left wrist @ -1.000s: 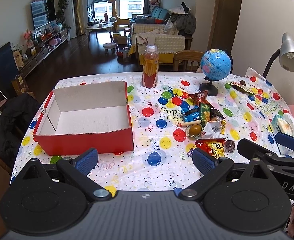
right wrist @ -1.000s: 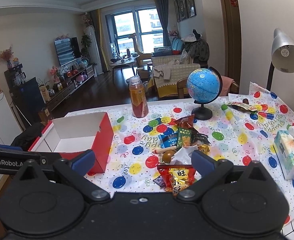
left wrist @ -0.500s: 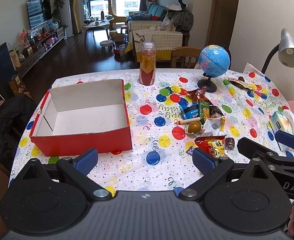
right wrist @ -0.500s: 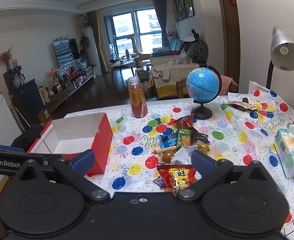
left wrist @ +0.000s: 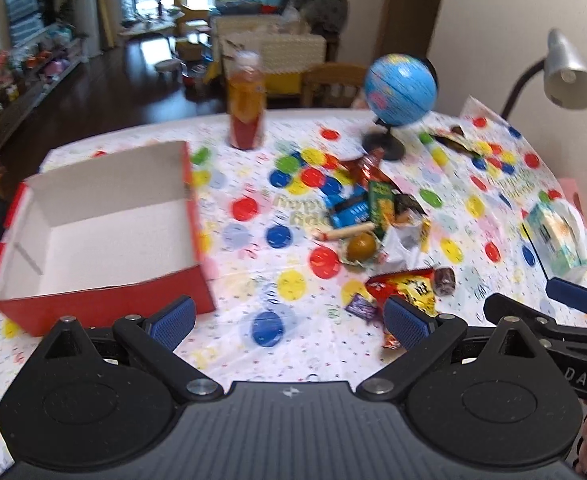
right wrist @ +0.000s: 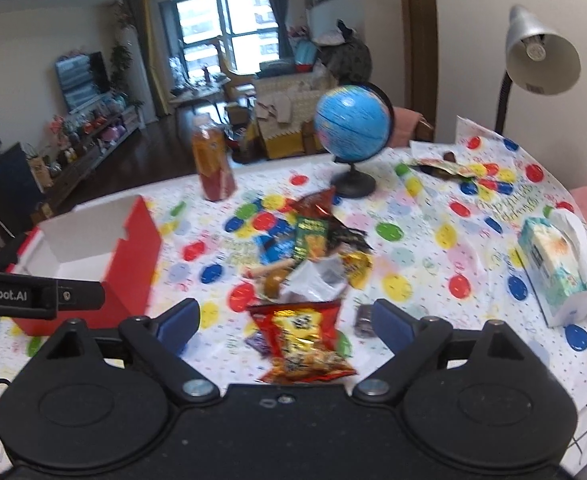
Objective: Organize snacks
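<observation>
- The right gripper is lined up over the red-and-yellow snack bag, the packet nearest the table edge. Its jaws are closing, the bag lies between them, and the pads do not yet press it.
- The left gripper hangs spread wide and empty over bare tablecloth, between the red box and the snack pile.
- The box sits empty, mouth up, left of the pile (the likely destination).
- A bottle, globe and tissue pack stand clear of the pile.
</observation>
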The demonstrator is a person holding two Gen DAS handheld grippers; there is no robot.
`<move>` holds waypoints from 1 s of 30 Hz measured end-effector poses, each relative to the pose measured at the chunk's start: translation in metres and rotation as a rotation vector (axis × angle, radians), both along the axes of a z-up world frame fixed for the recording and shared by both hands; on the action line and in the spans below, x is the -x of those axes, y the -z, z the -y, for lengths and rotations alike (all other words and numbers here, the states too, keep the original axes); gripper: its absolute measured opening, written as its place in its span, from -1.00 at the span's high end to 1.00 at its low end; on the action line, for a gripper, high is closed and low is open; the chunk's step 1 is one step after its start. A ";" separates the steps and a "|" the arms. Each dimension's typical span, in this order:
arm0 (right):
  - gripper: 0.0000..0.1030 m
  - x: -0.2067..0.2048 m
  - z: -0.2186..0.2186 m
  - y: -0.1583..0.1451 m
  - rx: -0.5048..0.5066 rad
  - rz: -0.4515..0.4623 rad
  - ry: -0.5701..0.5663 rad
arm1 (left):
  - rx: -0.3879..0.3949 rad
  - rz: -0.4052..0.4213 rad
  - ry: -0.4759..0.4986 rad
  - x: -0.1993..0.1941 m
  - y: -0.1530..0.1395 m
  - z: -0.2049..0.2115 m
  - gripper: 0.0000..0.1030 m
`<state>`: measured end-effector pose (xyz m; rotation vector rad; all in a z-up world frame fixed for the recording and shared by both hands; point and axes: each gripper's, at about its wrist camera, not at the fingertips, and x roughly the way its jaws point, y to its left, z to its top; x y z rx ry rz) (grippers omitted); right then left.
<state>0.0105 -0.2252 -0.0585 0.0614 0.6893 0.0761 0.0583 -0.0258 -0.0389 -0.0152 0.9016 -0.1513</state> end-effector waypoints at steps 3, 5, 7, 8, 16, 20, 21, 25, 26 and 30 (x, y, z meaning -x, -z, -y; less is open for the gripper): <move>-0.71 -0.009 0.005 0.013 -0.004 -0.044 0.000 | 0.001 -0.034 0.028 -0.014 0.012 0.008 -0.97; -0.60 -0.016 0.005 0.024 0.014 -0.078 -0.010 | -0.007 -0.057 0.036 -0.023 0.021 0.012 -0.97; -0.59 -0.023 0.003 0.034 0.035 -0.102 -0.036 | -0.006 -0.076 0.043 -0.031 0.028 0.014 -0.96; -0.59 -0.026 0.002 0.039 0.049 -0.115 -0.042 | -0.006 -0.083 0.048 -0.034 0.031 0.015 -0.96; -0.55 -0.059 -0.005 0.074 0.089 -0.196 -0.097 | -0.023 -0.116 0.062 -0.055 0.045 0.022 -0.95; -0.50 -0.076 -0.012 0.093 0.109 -0.234 -0.128 | -0.020 -0.128 0.058 -0.066 0.049 0.024 -0.95; -0.50 -0.080 -0.013 0.098 0.114 -0.242 -0.132 | -0.017 -0.131 0.056 -0.069 0.050 0.024 -0.95; -0.49 -0.092 -0.013 0.113 0.140 -0.277 -0.138 | -0.010 -0.146 0.050 -0.081 0.053 0.027 -0.95; -0.49 -0.095 -0.013 0.116 0.147 -0.284 -0.136 | -0.011 -0.148 0.052 -0.083 0.054 0.028 -0.95; -0.31 -0.100 -0.013 0.123 0.152 -0.299 -0.142 | -0.013 -0.160 0.061 -0.090 0.056 0.032 -0.95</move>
